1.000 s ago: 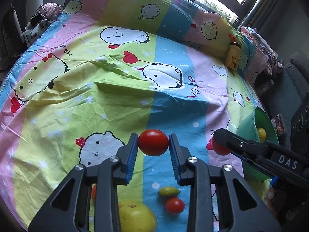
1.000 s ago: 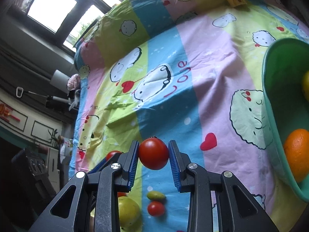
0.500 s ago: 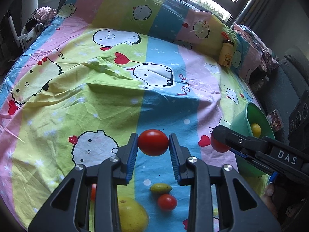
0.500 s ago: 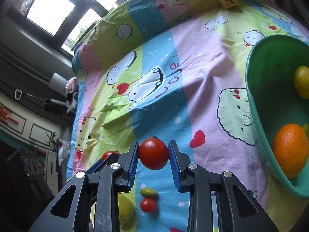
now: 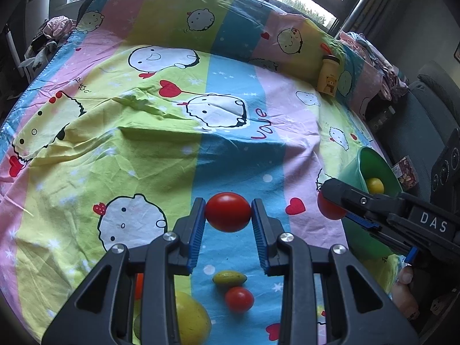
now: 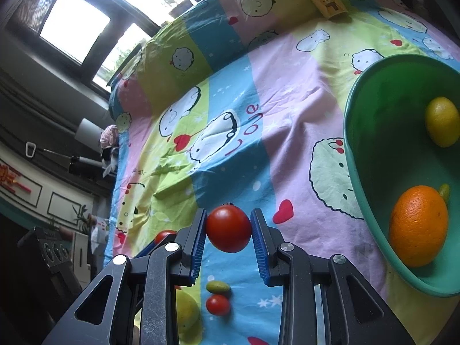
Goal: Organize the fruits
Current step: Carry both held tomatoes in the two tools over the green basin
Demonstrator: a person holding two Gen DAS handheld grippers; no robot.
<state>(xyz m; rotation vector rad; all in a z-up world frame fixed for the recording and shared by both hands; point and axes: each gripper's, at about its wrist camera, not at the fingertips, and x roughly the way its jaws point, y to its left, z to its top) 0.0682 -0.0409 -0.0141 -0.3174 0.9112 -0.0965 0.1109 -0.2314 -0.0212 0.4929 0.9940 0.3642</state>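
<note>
I'm looking over a bed w/ a striped cartoon bedsheet (image 5: pixel 120 155), pink/green/blue panels, rumpled on the far left; window frames behind it. On the sheet's right edge sits the green bowl (image 6: pixel 373 155), tilted toward me in the right wrist view, holding an orange (image 6: pixel 418 225), a yellow lemon (image 6: pixel 441 120) and a small green fruit (image 6: pixel 444 191) tucked just behind the orange. At the far side near the pillow ridge a yellow bear bottle (image 5: pixel 327 76) stands upright. Left gripper (image 5: pixel 228 230) is narrowed onto a red tomato (image 5: pixel 228 212), both blue pads pressing its sides, lifted clear of the sheet. Right gripper (image 6: pixel 228 235) same deal, clamped on a second red tomato (image 6: pixel 228 228), off the sheet, just left of the bowl rim. In the left wrist view my right gripper shows at the right w/ its tomato against the bowl; a thumb (image 5: pixel 405 293) of the person shows under it. Loose fruit on the sheet below the claws: a yellow-green apple (image 5: pixel 189 319) partly hidden by the left finger, a small green olive-shaped fruit (image 5: pixel 229 277) touching a cherry tomato (image 5: pixel 239 299) just below it, plus an orange sliver (image 5: pixel 139 286) behind the left finger, can't tell what it is
</note>
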